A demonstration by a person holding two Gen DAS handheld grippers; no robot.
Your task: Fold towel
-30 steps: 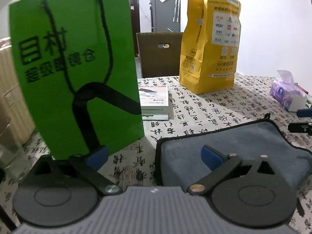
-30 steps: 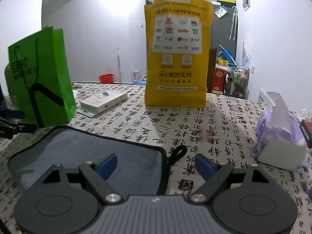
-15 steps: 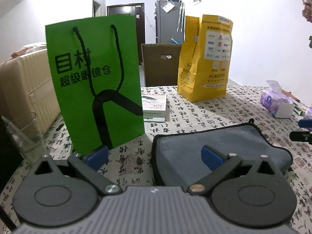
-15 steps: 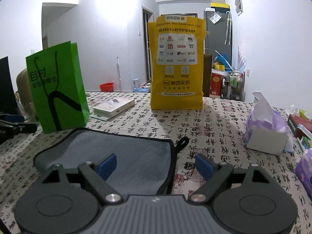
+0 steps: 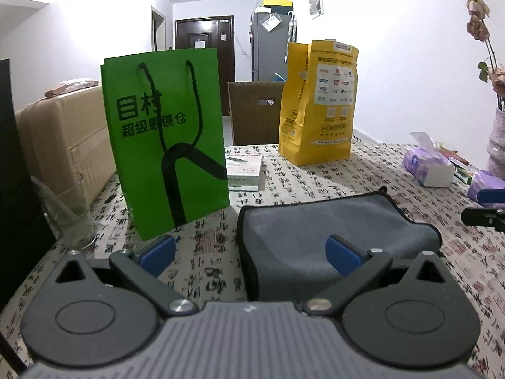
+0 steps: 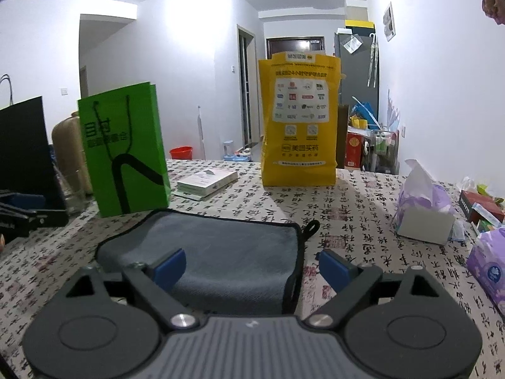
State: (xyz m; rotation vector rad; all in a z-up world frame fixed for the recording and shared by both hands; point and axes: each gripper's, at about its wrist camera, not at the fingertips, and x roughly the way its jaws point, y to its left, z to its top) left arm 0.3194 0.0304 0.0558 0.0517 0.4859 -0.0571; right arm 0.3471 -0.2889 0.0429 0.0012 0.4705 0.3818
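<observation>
The near edge of the grey towel (image 5: 318, 237) is hidden behind both gripper bodies, so how its closest hem lies on the worktop (image 6: 363, 195) cannot be made out. The left gripper (image 5: 251, 252) is released, its blue fingers spread wide with nothing between them; the towel's left black-trimmed edge runs up between them, one pad over bare cloth-covered worktop, the other over grey fabric. The right gripper (image 6: 252, 263) is likewise spread and empty, straddling the towel's right edge, with the small hanging loop (image 6: 311, 229) just beyond. There is one towel, lying folded flat, near the front of the worktop. Behind it to the left stands one green paper bag (image 5: 167, 145), upright, with one flat white box (image 6: 206, 183) just right of it. Farther back, one yellow bag (image 6: 300, 120) stands upright. On the right sit one tissue box (image 6: 423, 211) and, nearer, a purple pack (image 6: 489, 265) cut off by the frame. At the far left a clear glass (image 5: 68, 211) is hard to read against a beige suitcase (image 5: 63, 135) off the worktop.
</observation>
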